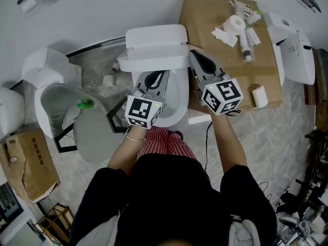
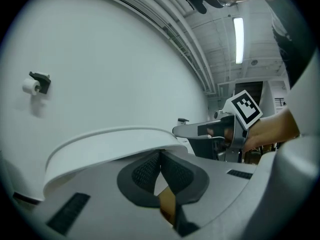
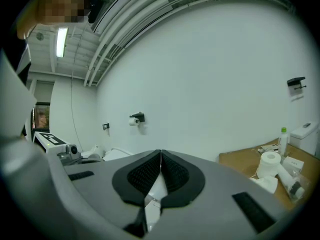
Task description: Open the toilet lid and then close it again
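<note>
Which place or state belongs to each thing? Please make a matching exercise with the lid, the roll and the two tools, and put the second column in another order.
Things:
1. lid
2. roll
3. left tool
4. right tool

Places or states:
A. on the brown box
B. over the bowl
C. raised
D. beside the bowl, at its right

Pairs: 1-C, 2-A, 3-B, 4-D
</note>
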Action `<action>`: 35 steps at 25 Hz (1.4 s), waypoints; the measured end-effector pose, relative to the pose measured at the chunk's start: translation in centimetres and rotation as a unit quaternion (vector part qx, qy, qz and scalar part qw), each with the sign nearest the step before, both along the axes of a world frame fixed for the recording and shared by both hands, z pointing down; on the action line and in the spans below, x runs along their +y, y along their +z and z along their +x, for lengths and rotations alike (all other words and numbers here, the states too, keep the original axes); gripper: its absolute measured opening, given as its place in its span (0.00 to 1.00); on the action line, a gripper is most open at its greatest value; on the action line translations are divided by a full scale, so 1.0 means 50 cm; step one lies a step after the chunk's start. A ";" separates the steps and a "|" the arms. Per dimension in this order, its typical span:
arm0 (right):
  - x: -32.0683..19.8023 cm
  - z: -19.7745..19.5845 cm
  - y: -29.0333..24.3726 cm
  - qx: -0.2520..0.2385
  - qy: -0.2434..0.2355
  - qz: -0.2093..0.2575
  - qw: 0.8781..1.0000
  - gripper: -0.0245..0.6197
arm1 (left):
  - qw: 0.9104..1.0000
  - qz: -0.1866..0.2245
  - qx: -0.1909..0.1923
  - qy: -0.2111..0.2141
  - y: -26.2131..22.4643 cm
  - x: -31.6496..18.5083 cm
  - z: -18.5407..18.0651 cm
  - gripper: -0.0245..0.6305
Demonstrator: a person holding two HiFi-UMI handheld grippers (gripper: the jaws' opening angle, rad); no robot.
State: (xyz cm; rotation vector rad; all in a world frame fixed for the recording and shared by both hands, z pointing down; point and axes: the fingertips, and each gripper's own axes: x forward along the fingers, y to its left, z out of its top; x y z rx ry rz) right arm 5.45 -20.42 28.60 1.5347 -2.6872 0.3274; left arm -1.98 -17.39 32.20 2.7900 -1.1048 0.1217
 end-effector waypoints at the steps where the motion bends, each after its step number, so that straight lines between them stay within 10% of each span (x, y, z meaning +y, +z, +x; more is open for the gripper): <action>1: 0.004 -0.001 0.001 0.001 -0.002 -0.001 1.000 0.07 | 1.000 -0.001 -0.001 -0.002 0.001 0.005 -0.001 0.04; 35: 0.092 -0.023 0.055 0.016 -0.021 -0.012 1.000 0.07 | 0.999 -0.022 -0.018 -0.027 0.070 0.118 -0.017 0.04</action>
